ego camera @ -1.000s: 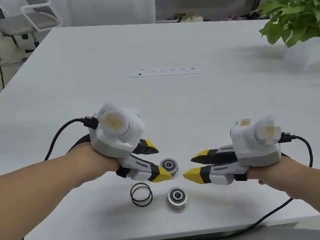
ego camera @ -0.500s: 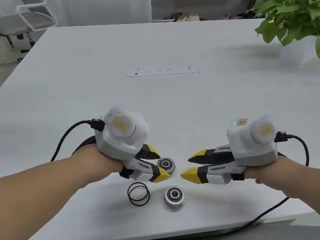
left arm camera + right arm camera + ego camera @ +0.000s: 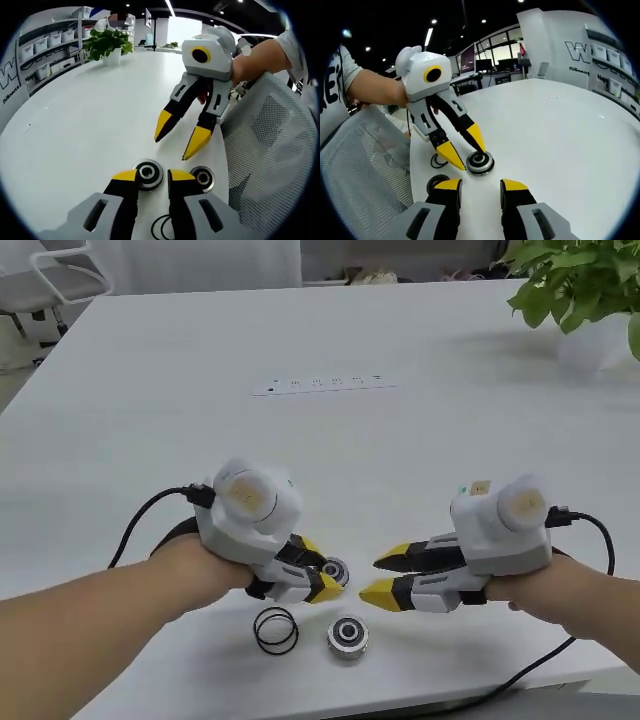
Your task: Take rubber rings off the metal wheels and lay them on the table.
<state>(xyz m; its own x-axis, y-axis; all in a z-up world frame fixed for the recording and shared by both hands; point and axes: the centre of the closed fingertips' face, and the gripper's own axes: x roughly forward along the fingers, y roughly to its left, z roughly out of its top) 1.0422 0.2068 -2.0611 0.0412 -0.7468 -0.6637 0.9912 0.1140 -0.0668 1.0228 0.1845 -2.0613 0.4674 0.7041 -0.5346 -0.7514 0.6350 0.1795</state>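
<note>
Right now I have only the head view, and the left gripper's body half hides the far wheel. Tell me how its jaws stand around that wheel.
Observer: The right gripper view shows the left gripper open, one jaw on either side of the far wheel; whether they touch it I cannot tell.
Operator: Report what lies past the table's near edge.
Observer: In the left gripper view a mesh chair back stands just off the edge of the table.
</note>
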